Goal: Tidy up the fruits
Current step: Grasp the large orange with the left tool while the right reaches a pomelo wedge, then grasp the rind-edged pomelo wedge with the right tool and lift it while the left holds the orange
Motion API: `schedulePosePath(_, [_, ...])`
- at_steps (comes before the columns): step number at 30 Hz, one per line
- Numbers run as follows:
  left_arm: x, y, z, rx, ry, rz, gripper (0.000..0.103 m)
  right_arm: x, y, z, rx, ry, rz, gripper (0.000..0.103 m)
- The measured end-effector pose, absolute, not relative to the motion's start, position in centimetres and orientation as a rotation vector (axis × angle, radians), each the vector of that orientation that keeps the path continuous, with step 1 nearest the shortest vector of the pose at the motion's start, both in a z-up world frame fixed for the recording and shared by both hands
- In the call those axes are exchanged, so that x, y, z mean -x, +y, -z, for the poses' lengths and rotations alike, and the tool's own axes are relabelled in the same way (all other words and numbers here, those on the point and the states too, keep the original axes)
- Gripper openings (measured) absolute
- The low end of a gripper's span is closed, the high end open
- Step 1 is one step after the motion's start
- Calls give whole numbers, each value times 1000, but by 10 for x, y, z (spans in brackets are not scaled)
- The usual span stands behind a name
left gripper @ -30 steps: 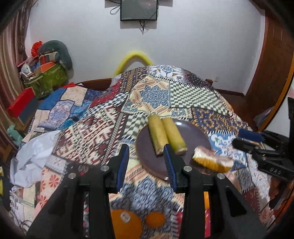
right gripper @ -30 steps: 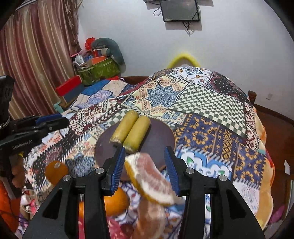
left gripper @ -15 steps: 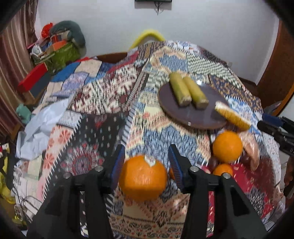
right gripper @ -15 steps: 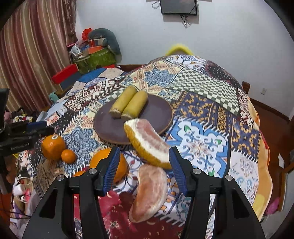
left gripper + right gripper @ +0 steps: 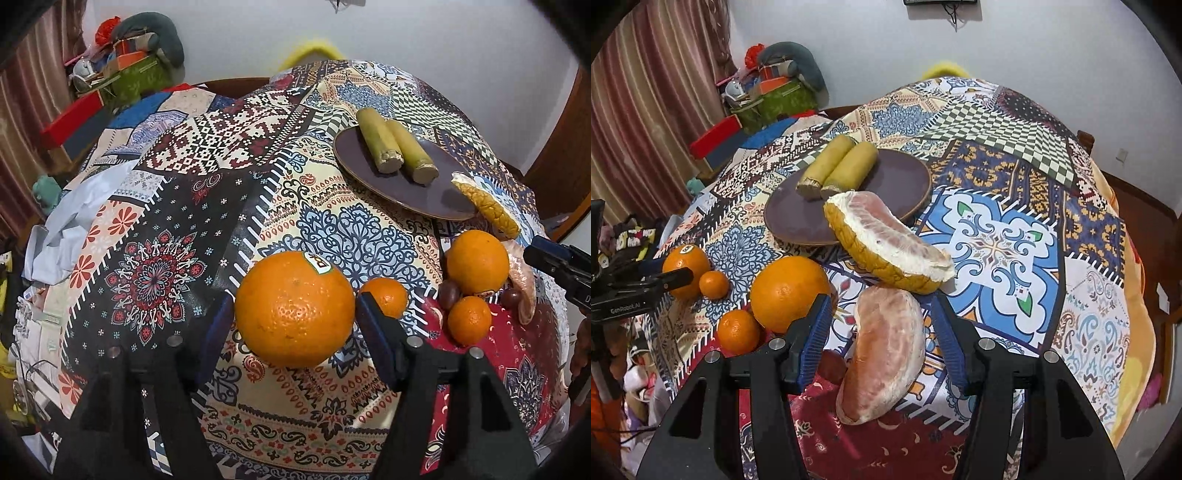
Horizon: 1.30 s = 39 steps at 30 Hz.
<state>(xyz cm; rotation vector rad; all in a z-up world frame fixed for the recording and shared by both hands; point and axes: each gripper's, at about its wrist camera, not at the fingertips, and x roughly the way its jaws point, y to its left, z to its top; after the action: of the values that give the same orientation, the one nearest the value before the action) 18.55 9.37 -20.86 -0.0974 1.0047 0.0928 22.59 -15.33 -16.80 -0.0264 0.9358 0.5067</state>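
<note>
The sticker orange (image 5: 294,309) now looms closer between the left claw (image 5: 293,325) pads.

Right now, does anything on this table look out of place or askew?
Yes. The pomelo wedge with rind lies askew, half over the rim of the brown plate and half on the cloth. Two sugarcane pieces lie neatly on the plate.

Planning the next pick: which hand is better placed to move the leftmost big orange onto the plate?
Left. The left gripper has a finger on each side of the leftmost big orange. The right gripper is open over the peeled pomelo segment, farther from that orange.
</note>
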Motion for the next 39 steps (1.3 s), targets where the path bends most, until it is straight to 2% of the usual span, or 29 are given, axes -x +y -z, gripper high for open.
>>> schedulePosePath(2, [-187, 94, 211, 98, 1010, -92, 68, -230, -151, 169, 38, 944, -511, 54])
schedulePosePath(6, [-191, 95, 214, 110, 1013, -85, 68, -237, -149, 168, 77, 923, -502, 64])
schedulePosePath(16, [-200, 98, 224, 138, 1023, -86, 68, -257, -139, 177, 132, 934, -515, 66])
schedulePosePath(25, [-204, 91, 207, 115, 990, -67, 68, -272, -131, 182, 170, 930, -546, 68])
schedulePosePath(35, [-209, 78, 189, 99, 945, -33, 68, -286, -123, 191, 194, 943, -578, 75])
schedulePosePath(37, [-211, 75, 187, 97, 939, -25, 68, -285, -122, 192, 197, 935, -578, 73])
schedulePosePath(39, [-213, 73, 185, 95, 938, -17, 68, -283, -122, 191, 208, 928, -568, 67])
